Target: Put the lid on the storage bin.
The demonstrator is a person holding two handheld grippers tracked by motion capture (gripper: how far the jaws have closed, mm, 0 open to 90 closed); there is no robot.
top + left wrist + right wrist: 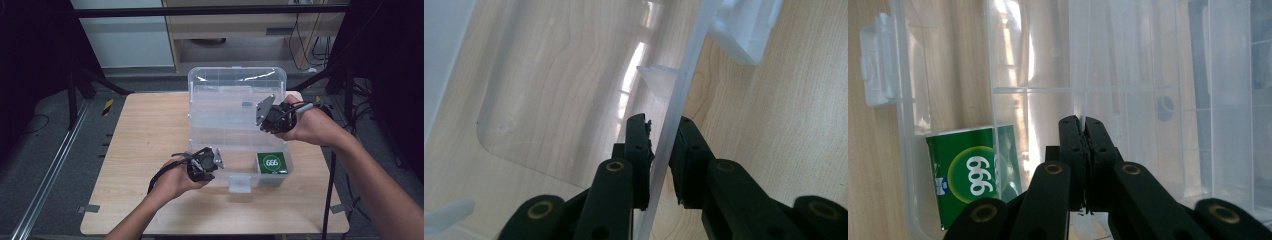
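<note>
The small green box (273, 163) has white numbers on it inside a round green ring. They read 999. In the high view the numbers look flipped, like 666.

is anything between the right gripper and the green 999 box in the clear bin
Yes. The right gripper is shut on a thin clear plastic divider wall inside the clear plastic storage bin; the green 999 box lies in the compartment beyond that wall.
</note>
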